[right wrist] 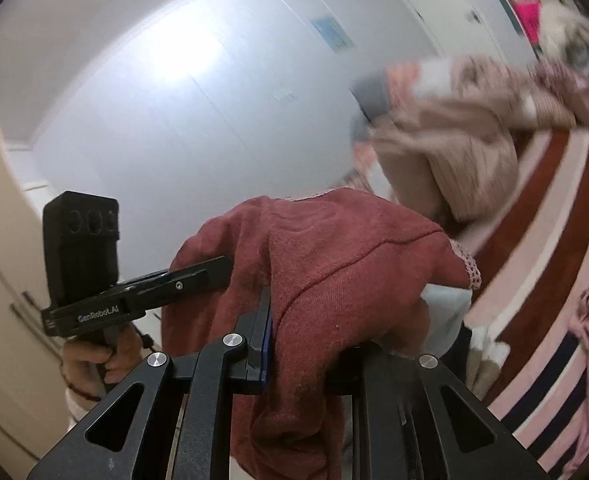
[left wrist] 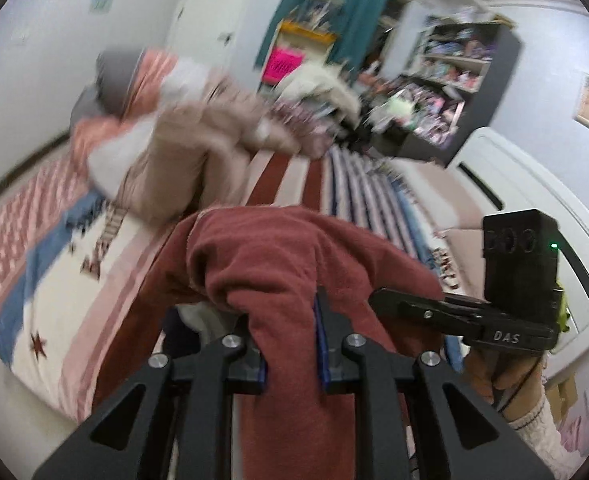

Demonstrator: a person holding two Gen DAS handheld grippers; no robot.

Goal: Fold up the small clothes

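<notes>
1. The left tool [left wrist: 290,344] is pinching a fold of the dark red garment [left wrist: 278,264]; its blue-padded fingers [left wrist: 320,344] stand close together with cloth bunched between them.
2. The right tool [right wrist: 306,344] is likewise pressed together on the same garment [right wrist: 334,264]. Only one of its fingers [right wrist: 264,336] shows; the other is buried under the fabric.
3. The garment hangs in the air between the two tools, above the striped bedspread [left wrist: 54,280], and drapes down over both sets of jaws. No part of it can be seen resting on the bed.
4. The relation that matters: each wrist view shows the other tool just beside it, so the two grips sit close together along one edge, and the cloth's long axis hangs downward from that edge, not stretched sideways.
5. A pile of unfolded clothes [left wrist: 182,152] lies farther up the bed, ahead of both tools. The bare striped area nearer the tools looks like the place to lay the garment.
6. Neither hand looks clearly nearer to that spot. My judgement is that spreading the grips apart would straighten the held edge before lowering.
</notes>
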